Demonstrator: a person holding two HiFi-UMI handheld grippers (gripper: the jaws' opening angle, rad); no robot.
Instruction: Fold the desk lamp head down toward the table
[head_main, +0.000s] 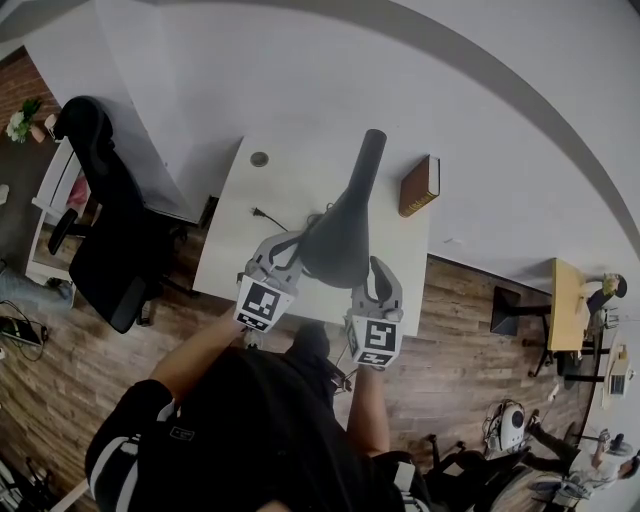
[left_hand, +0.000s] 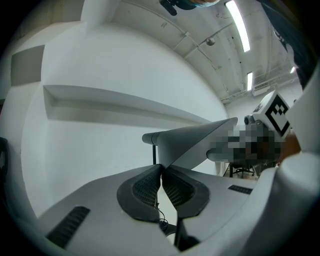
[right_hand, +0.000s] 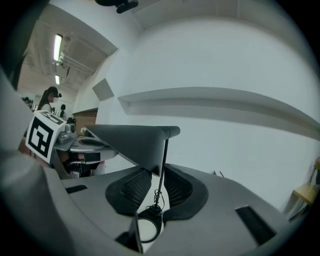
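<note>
So the left gripper (left_hand: 161, 172) is pinched shut on the desk lamp head (left_hand: 195, 142) rim to steady it, while the right gripper (right_hand: 156, 182) sits half-open around the other edge, probably regripping before folding.

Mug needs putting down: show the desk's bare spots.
Bare: table's left side from grommet to left claw, bar a cable; the strip between lamp head and book. Crowded: near edge, where right claw and left claw flank the lamp head.
</note>
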